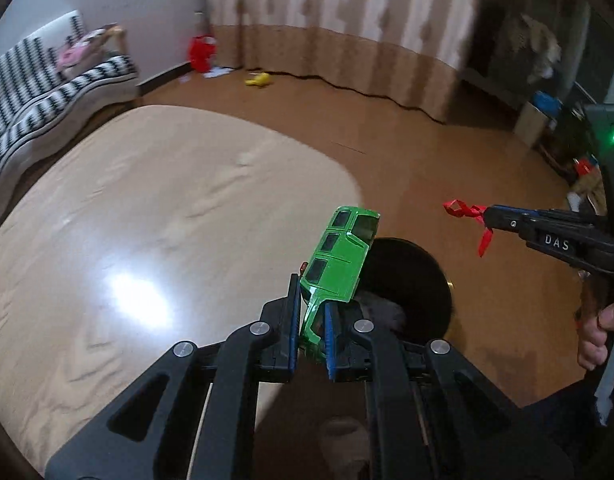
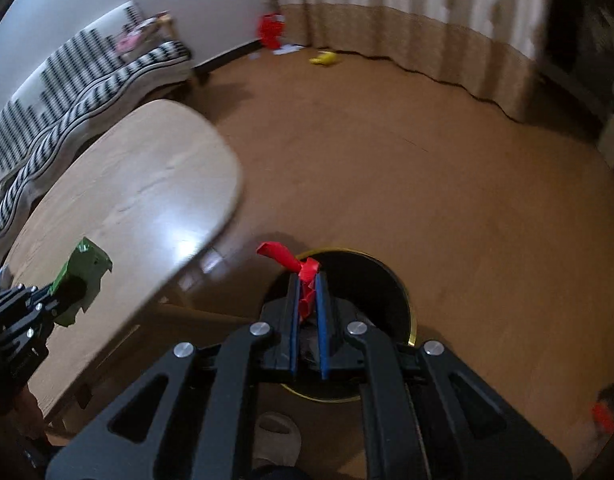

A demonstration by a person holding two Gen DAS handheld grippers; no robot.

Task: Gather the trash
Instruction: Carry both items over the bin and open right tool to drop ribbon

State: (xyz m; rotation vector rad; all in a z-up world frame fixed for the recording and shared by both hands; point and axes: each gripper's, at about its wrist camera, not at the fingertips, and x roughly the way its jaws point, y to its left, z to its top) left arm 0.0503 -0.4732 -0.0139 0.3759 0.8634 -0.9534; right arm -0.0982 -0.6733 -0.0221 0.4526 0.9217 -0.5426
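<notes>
Left gripper [image 1: 311, 334]: it is squeezed tight on a green toy car shell [image 1: 339, 258]. The shell sticks up past the blue pads, right next to the bin.
Right gripper [image 2: 307, 312]: it is squeezed tight on a red ribbon [image 2: 297, 266]. The ribbon pokes out of the tips, right above the bin.
Bin [image 2: 371, 280]: a round black bin with a gold rim. It stands on the brown floor, just beside the bench. This is the spot to go by.
Bench [image 2: 139, 184]: a pale wood top with round corners, next to the bin. No trash shows on the part in view.
Floor far from the bin: a yellow thing [image 2: 325, 58] and a red bag [image 2: 271, 32] lie by the curtain, well apart from the bin.
Step now: I think both hands are bringing trash to the bin to drop it in.
What could go wrong with the shell: it is off to the bench side of the bin. If the gripper lets go now, it may hit the rim and bounce onto the floor.
What could go wrong with the ribbon: it is light and floppy. It may stick to a pad or drift out past the rim.
What else could go wrong: both grippers are close together, so they may bump over the bin.
</notes>
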